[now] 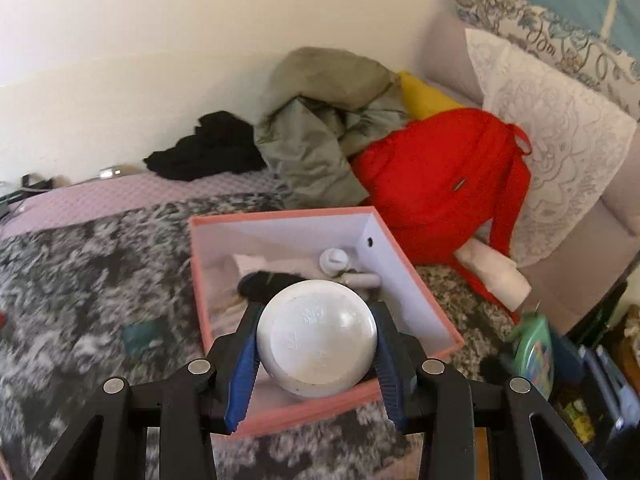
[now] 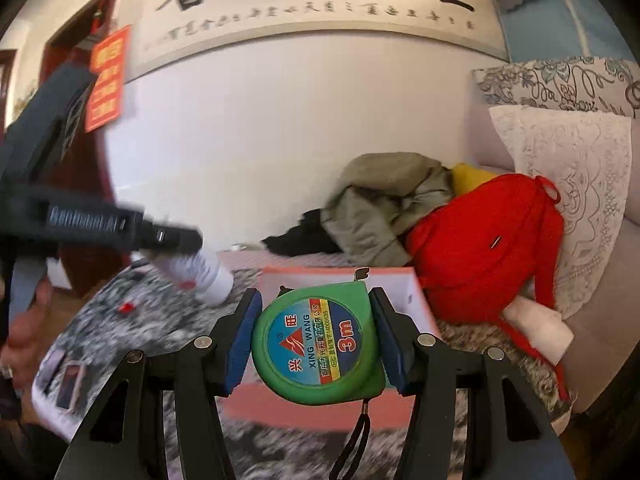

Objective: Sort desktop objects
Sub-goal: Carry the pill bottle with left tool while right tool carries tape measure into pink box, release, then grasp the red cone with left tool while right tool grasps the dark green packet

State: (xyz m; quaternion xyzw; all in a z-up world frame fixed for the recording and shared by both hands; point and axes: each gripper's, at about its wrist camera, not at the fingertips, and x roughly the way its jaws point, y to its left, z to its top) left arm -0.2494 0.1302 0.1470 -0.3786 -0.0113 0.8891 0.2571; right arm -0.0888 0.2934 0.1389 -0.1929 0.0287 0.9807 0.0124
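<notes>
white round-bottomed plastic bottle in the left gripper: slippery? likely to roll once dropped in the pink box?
Probably slippery: the white round-bottomed plastic bottle looks smooth and glossy, pinched only at its curved sides by the left gripper. Likely to roll if it lands sideways, though clutter in the pink cardboard box may stop it. It looks rigid.

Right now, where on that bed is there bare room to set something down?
The patterned blanket left of the pink box lies mostly bare. Right of the box it is crowded: red backpack, white roll, grey-green jacket. The box's far end already holds small items.
</notes>
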